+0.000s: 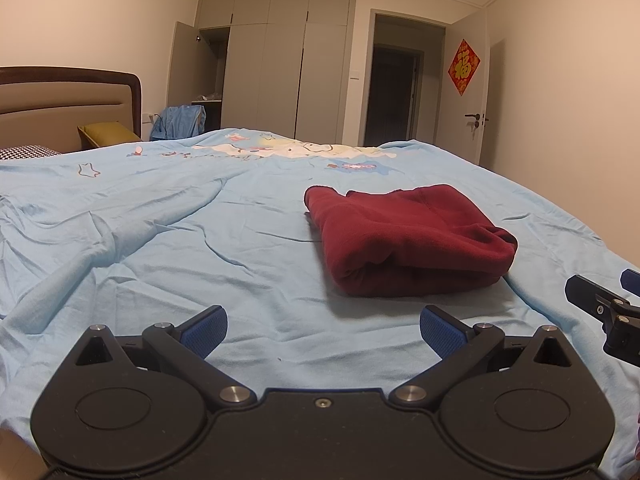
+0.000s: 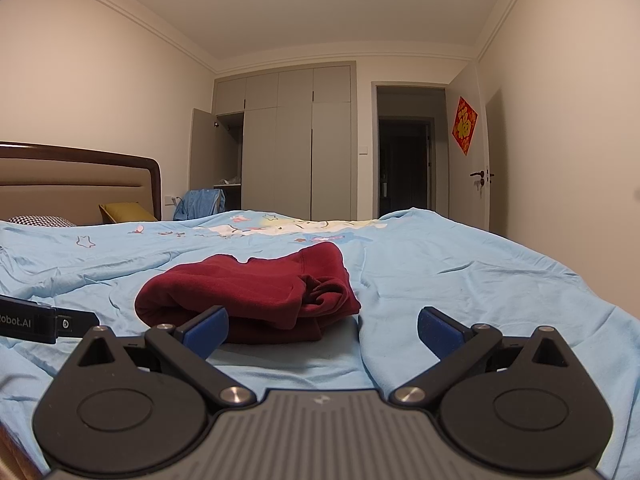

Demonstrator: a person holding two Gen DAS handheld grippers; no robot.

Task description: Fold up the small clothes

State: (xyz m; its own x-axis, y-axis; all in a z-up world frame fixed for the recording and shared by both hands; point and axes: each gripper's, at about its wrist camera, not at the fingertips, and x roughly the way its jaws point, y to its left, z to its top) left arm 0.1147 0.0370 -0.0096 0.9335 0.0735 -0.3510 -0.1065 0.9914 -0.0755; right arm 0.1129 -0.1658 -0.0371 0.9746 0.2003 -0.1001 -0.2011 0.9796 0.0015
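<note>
On the bed, over a wrinkled light-blue duvet (image 1: 168, 264) with cartoon prints, we see the dark red garment (image 1: 404, 240) lying folded into a thick bundle, right of centre in the left wrist view and left of centre in the right wrist view (image 2: 248, 300). Left gripper (image 1: 323, 330): jaws spread wide, blue pads apart, nothing between them, hovering low over the duvet just short of the bundle. Right gripper (image 2: 323, 330): also spread wide and holding nothing, its left blue pad (image 2: 206, 330) overlapping the near edge of the garment in view; we cannot tell if it touches the cloth. Each gripper shows at the edge of the other's camera, so the two sit side by side near the garment's near side. Far end of the room: grey wardrobe (image 1: 276, 68) with one door ajar, dark open doorway (image 1: 396, 92), white door carrying a red diamond decoration (image 1: 464, 66). Left side: padded headboard (image 1: 60, 104), yellow cushion (image 1: 110, 132), houndstooth-pattern pillow (image 1: 24, 152), and blue cloth (image 1: 180, 120) draped beyond the bed.
</note>
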